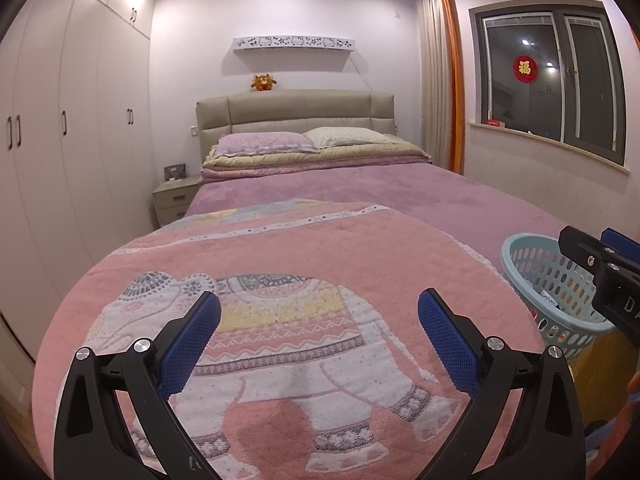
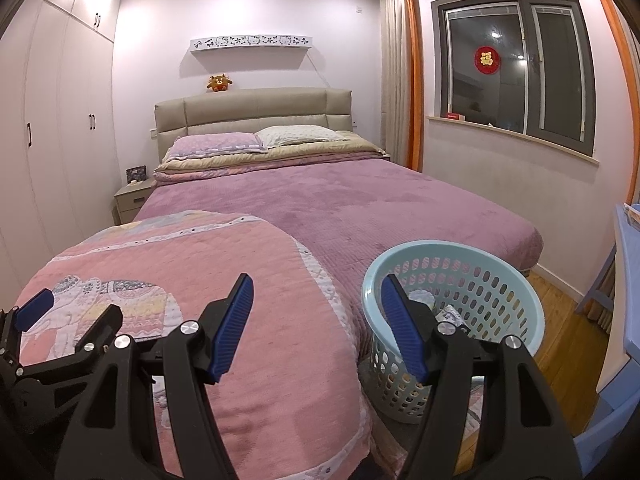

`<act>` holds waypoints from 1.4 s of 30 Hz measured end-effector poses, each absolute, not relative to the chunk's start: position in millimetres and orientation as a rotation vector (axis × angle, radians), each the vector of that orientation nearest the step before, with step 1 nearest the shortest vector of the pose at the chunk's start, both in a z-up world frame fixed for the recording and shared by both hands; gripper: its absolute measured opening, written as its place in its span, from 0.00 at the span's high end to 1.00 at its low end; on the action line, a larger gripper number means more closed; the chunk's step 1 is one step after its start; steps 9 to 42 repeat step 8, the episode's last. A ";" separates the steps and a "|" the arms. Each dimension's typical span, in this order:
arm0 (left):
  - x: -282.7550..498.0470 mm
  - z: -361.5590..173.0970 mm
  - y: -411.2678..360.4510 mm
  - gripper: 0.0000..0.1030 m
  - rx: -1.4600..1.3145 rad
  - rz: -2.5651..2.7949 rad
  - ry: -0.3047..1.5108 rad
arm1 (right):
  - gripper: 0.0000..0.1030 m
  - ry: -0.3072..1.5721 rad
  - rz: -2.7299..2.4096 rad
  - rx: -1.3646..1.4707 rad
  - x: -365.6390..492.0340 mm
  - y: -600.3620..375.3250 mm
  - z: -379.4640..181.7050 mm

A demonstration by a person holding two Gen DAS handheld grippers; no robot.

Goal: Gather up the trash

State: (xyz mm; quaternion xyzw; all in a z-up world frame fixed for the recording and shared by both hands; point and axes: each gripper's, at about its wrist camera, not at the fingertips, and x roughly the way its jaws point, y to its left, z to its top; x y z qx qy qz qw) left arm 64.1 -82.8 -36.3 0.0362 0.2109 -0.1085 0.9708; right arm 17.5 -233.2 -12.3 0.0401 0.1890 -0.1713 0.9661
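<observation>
Right wrist view: my right gripper (image 2: 316, 320) and left gripper (image 1: 320, 336) gape, holding nothing; I could knock the basket (image 2: 516, 300) off the bed's (image 2: 400, 208) foot corner.

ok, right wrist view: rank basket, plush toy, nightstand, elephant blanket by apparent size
1. elephant blanket
2. basket, inflated by nearness to the camera
3. nightstand
4. plush toy

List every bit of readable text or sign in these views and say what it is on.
"福": gold character on the round red decoration stuck to the window.
"D": partial white lettering on the right gripper body; the rest is cut off.
Red box on the sill: print too small to read.
</observation>
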 end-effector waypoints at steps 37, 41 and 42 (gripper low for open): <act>66.2 -35.9 -79.6 0.07 0.066 -0.217 0.450 | 0.39 0.376 -0.328 0.069 17.6 -225.7 -6.4; 66.2 -35.9 -79.6 0.07 0.066 -0.217 0.450 | 0.39 0.376 -0.328 0.069 17.6 -225.7 -6.4; 66.2 -35.9 -79.6 0.07 0.066 -0.217 0.450 | 0.39 0.376 -0.328 0.069 17.6 -225.7 -6.4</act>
